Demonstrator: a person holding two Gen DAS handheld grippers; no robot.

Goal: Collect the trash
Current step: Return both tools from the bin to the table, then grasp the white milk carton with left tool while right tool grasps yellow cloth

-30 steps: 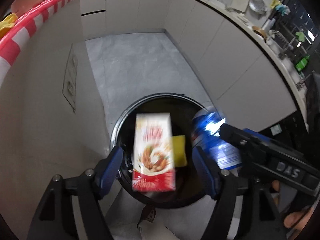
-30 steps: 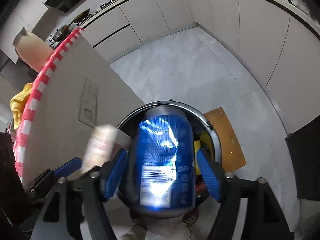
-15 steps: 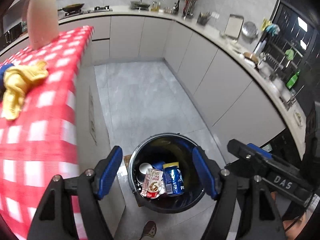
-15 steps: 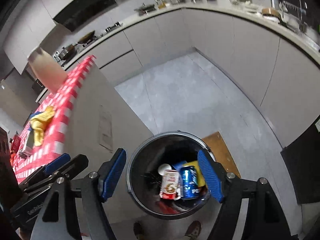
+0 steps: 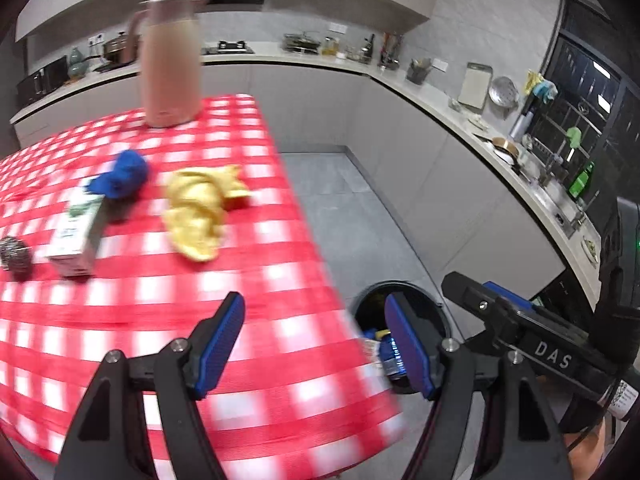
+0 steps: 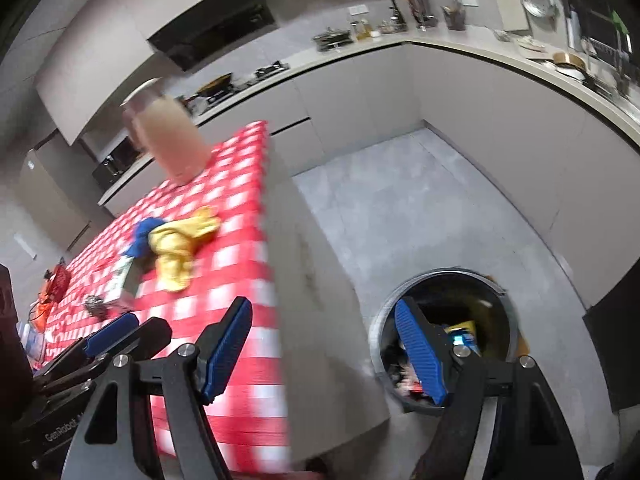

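In the left wrist view, the left gripper (image 5: 316, 344) hangs over the near corner of a table covered with a red-and-white checked cloth (image 5: 160, 300), its blue-padded jaws spread wide with nothing between them. On the cloth lie a crumpled yellow rag (image 5: 200, 208), a blue cloth ball (image 5: 122, 176) just behind a small green-and-white carton (image 5: 78, 232), and a steel scouring ball (image 5: 14, 252) at the left edge; a tall pink jug (image 5: 172, 60) stands upright at the far end. Down on the grey floor, to the right of the table, sits the round black trash bin (image 5: 436, 316), partly hidden behind the right-hand blue pad, with a blue can (image 5: 390, 354) showing inside it. The right gripper (image 5: 516, 332) reaches in from the lower right as a dark bar with a blue pad. In the right wrist view, the right gripper (image 6: 326, 352) also stands wide and empty, one pad over the table edge and the other in front of the trash bin (image 6: 496, 292). The bin holds a jumble of trash, blurred, with something blue and something yellow among it. The yellow rag (image 6: 180, 244) touches the blue cloth ball (image 6: 142, 232) on the checked cloth (image 6: 240, 248), and the pink jug (image 6: 172, 140) leans in the lens beyond them. The left gripper (image 6: 108, 336) shows at the lower left. A long kitchen counter (image 6: 460, 46) curves along the far wall.
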